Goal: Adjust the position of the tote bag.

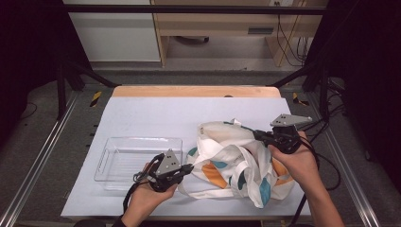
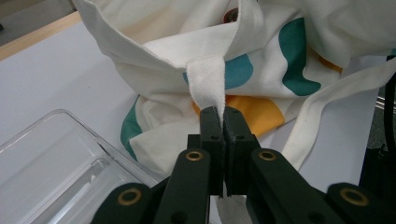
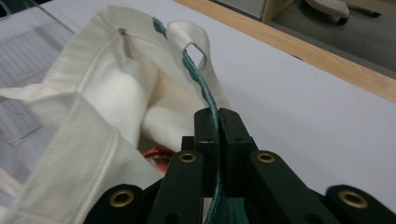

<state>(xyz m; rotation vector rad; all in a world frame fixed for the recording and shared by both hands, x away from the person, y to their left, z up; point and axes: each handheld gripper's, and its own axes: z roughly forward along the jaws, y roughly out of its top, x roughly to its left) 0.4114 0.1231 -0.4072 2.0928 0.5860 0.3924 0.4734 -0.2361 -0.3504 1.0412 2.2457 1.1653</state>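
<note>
- Tote bag [image 1: 239,163] crumpled on the white worktop [image 1: 156,113], at 3 o'clock from the clear tray [image 1: 142,158].
- Left hand-held gripper [image 1: 189,168] clenched on the bag's white strap [image 2: 208,86], bag lying at 3 o'clock from it.
- Right hand-held gripper [image 1: 257,134] clamped on a green cord [image 3: 205,93] through a loop at the bag's mouth, bag at 8 o'clock.
- Probably spreading the mouth open next; pull line running 8 to 2 o'clock between grips.

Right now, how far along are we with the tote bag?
Both grips look set: the left gripper is shut on the white strap, the right gripper on the teal cord. The tote bag lies crumpled on the table; the clear tray holds nothing yet.
</note>
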